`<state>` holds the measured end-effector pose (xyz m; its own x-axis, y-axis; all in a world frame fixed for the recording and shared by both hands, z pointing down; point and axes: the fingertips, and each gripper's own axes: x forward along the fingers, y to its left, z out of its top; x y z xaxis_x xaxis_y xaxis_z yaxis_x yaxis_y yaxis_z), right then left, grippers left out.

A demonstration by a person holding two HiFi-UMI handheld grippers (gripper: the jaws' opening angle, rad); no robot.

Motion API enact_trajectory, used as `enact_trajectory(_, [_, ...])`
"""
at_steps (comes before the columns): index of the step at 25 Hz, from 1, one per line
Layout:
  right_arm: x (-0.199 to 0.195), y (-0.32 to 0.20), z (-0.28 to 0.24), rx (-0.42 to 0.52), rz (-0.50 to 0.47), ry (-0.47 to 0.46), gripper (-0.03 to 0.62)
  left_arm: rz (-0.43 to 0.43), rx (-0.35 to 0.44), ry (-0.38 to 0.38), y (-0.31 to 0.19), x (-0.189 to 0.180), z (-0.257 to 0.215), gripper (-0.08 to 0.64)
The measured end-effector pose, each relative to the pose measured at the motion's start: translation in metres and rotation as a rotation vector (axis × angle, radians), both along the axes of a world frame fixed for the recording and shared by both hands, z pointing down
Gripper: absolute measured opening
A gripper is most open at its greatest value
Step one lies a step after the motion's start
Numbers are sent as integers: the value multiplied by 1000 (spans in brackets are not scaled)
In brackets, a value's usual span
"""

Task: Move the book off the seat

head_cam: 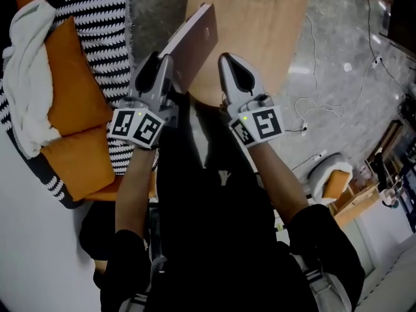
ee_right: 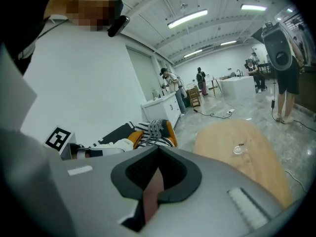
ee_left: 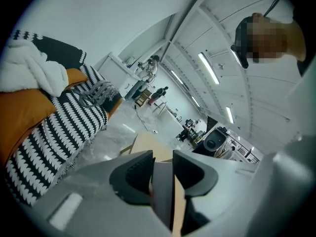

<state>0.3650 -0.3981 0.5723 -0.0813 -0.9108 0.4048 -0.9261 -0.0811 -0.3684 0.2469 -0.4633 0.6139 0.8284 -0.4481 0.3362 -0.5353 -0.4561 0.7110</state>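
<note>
The left hand-held gripper (head_cam: 162, 60) is clamped on the book (head_cam: 198, 38). The left gripper view shows the book (ee_left: 164, 196) edge-on between the two jaws of this hand-held gripper (ee_left: 163, 164), both pressed against its covers. The head view shows what that view hides: the pinkish-brown cover, tilted up and away, is held in the air over the near edge of the wooden desk (head_cam: 260, 38), clear of the seat.

The right hand-held gripper (head_cam: 227, 60) sits just right of the book, with bare desk showing between them. In its own view the jaws of this hand-held gripper (ee_right: 157, 157) are drawn together. A thin pinkish-brown strip shows in the slit, and I cannot tell what it is.

Only the right gripper view shows a small glass dish (ee_right: 238, 150) clearly on the desk (ee_right: 256, 177); its contents are too small to tell.

At the left of the head view, the sofa's striped throw (head_cam: 97, 18) carries an orange cushion (head_cam: 71, 103) and a white blanket (head_cam: 26, 77).
</note>
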Motion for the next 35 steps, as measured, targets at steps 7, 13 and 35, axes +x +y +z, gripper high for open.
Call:
enact_trajectory(7, [2, -2, 42, -50, 39, -22, 8, -8, -32, 12, -9, 3, 40, 137])
enact_trajectory(13, [0, -2, 67, -80, 45, -29, 8, -11, -57, 27, -12, 3, 70, 137])
enact_trajectory(35, [-27, 0, 122, -137, 29, -44, 9, -37, -223, 102, -1, -27, 176, 141])
